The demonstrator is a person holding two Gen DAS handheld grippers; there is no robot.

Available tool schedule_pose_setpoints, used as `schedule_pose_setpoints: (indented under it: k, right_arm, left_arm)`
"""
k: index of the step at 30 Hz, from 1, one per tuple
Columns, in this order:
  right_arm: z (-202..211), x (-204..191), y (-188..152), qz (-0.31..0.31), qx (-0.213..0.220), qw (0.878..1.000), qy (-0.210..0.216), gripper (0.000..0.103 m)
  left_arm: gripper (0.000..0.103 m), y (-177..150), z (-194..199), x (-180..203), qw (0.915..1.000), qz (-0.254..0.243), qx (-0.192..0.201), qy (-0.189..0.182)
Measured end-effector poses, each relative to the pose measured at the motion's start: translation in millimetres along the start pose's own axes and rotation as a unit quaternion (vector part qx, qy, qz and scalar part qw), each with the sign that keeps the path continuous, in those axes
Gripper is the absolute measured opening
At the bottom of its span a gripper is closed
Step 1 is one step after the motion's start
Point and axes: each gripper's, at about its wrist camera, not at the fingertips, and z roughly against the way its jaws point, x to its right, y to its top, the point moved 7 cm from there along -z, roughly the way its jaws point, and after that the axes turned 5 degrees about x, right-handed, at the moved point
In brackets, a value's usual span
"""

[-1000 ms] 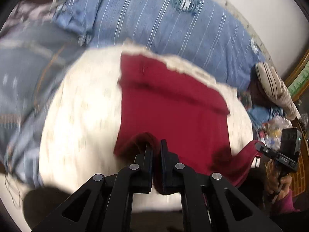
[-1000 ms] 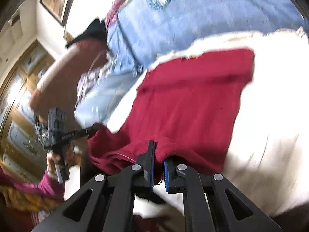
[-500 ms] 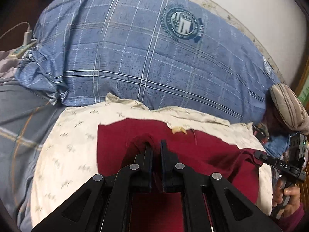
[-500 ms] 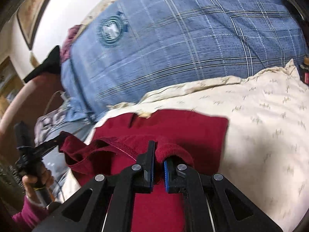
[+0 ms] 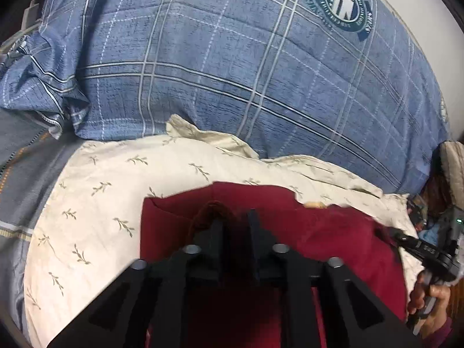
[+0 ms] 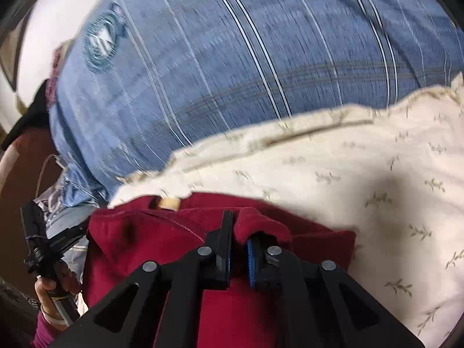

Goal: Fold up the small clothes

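A dark red garment (image 5: 333, 240) lies folded over on a cream leaf-print cloth (image 5: 116, 179). My left gripper (image 5: 235, 217) rests low over its far edge. Its jaws are opening and stand apart, with a hem loop draped loosely at the left fingertip (image 5: 216, 226). In the right wrist view, my right gripper (image 6: 239, 223) still has a fold of the red garment (image 6: 162, 240) between its blue pads, and its jaws are starting to open. A tan label (image 6: 169, 202) shows at the garment's far edge. Each view shows the other gripper in a hand at its side edge.
A big blue plaid pillow (image 5: 232, 58) with a round emblem rises right behind the cream cloth (image 6: 377, 174). Grey-blue bedding (image 5: 26, 156) lies to the left. A hand (image 5: 429, 298) holds the right gripper at the right edge, near a striped item.
Both grippers carried the garment's near edge forward toward the blue pillow and down onto its far edge, doubling it over. The left jaws have parted; the right jaws look barely wider.
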Motion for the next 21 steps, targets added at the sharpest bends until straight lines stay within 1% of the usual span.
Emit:
schedule_pose_setpoints:
  k: [1, 2, 3, 4, 5, 6, 8, 9, 11, 12, 13, 15, 16, 17, 18, 19, 21]
  right_arm:
    - [5.8, 1.2, -0.9, -0.009, 0.001, 1.000, 0.004, 0.025]
    - [14.9, 2.2, -0.4, -0.016, 0.012, 1.000, 0.003, 0.043]
    - [30.4, 3.7, 1.1, -0.021, 0.036, 0.999, -0.003, 0.053]
    - [42.7, 4.9, 2.3, -0.024, 0.059, 0.998, -0.006, 0.068]
    - [55.4, 4.6, 3.5, -0.024, 0.080, 0.997, -0.005, 0.068]
    - [63.0, 1.2, 2.8, -0.015, 0.082, 0.996, -0.005, 0.068]
    - [62.6, -11.9, -3.5, 0.021, 0.062, 0.998, -0.014, 0.062]
    - [57.9, -21.5, -9.1, 0.051, 0.051, 0.997, -0.023, 0.060]
    - [37.4, -39.8, -22.3, 0.116, 0.026, 0.992, -0.047, 0.050]
    - [26.6, -42.6, -24.4, 0.127, 0.016, 0.990, -0.062, 0.047]
    - [10.8, -39.7, -25.6, 0.135, 0.006, 0.987, -0.085, 0.044]
    - [-20.6, -21.1, -22.1, 0.138, -0.009, 0.981, -0.137, 0.044]
    - [-31.0, -11.4, -21.5, 0.130, -0.018, 0.980, -0.148, 0.044]
    - [-38.8, -3.9, -20.0, 0.115, -0.022, 0.982, -0.147, 0.044]
    - [-39.7, -2.9, -15.8, 0.106, -0.017, 0.983, -0.151, 0.044]
    - [-37.6, -6.0, -14.1, 0.112, -0.017, 0.981, -0.160, 0.044]
    - [-27.7, -22.7, -12.2, 0.135, -0.005, 0.976, -0.173, 0.049]
  left_arm:
    - [0.045, -0.3, 3.7, 0.4, 1.0000, 0.007, -0.003, 0.001]
    - [0.059, 0.7, 9.4, -0.6, 0.9999, 0.000, 0.004, 0.010]
    - [0.077, 2.5, 17.0, -4.2, 0.9993, -0.006, 0.019, 0.030]
    - [0.079, 5.5, 29.3, -9.1, 0.9979, -0.003, 0.046, 0.045]
    - [0.079, 8.0, 37.4, -13.0, 0.9970, 0.006, 0.064, 0.045]
    - [0.079, 8.5, 42.7, -17.2, 0.9966, 0.017, 0.067, 0.044]
    - [0.079, 3.2, 45.5, -23.5, 0.9970, 0.030, 0.049, 0.051]
    - [0.079, -0.9, 45.4, -26.5, 0.9969, 0.035, 0.042, 0.058]
    - [0.079, -11.4, 43.0, -30.3, 0.9957, 0.041, 0.037, 0.074]
    - [0.079, -18.8, 37.7, -31.4, 0.9957, 0.034, 0.031, 0.081]
    - [0.079, -25.2, 33.4, -32.3, 0.9953, 0.025, 0.022, 0.092]
    - [0.078, -36.6, 27.0, -35.0, 0.9932, 0.014, 0.004, 0.116]
    - [0.078, -42.1, 21.1, -40.4, 0.9919, 0.011, -0.004, 0.126]
    - [0.078, -45.3, 19.4, -42.8, 0.9915, 0.009, -0.008, 0.130]
    - [0.078, -45.8, 16.9, -46.2, 0.9909, 0.005, -0.007, 0.134]
    - [0.078, -45.4, 17.9, -46.8, 0.9900, -0.001, -0.003, 0.141]
    - [0.078, -41.2, 19.1, -52.6, 0.9890, -0.008, 0.007, 0.148]
